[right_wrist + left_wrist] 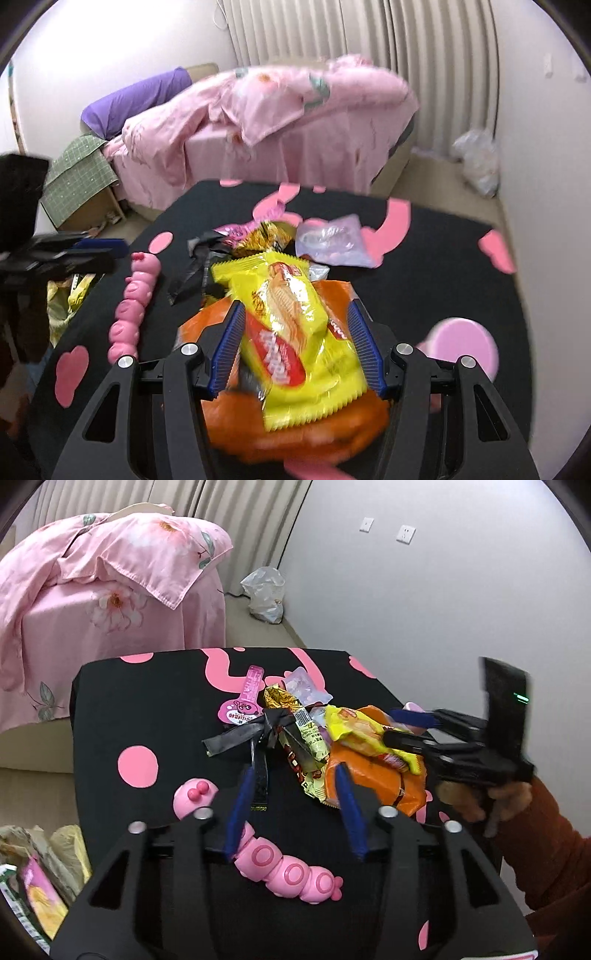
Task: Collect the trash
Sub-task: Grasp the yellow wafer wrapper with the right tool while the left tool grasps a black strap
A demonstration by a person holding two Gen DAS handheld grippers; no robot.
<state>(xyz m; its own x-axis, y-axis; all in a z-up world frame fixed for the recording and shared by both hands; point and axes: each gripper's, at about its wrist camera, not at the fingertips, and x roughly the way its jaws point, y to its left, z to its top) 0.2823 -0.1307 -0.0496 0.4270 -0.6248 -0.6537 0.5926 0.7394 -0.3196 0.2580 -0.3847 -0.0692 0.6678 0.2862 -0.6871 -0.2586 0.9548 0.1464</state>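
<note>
A heap of wrappers lies on the black table with pink spots (147,701). On top is a yellow snack wrapper (295,332) over an orange packet (314,439); both also show in the left wrist view, the yellow wrapper (354,731) above the orange packet (373,779). My right gripper (295,347) is open, its blue pads on either side of the yellow wrapper. My left gripper (295,808) is open and empty, just short of a black ribbon (255,731) and a gold wrapper (314,738).
A pink caterpillar toy (284,871) lies by my left fingers. A pink tag (245,701) and a clear lilac packet (332,240) lie at the heap's far side. A pink round object (461,343) sits right. A bag of trash (40,878) stands left of the table. A pink-covered bed (92,602) stands behind.
</note>
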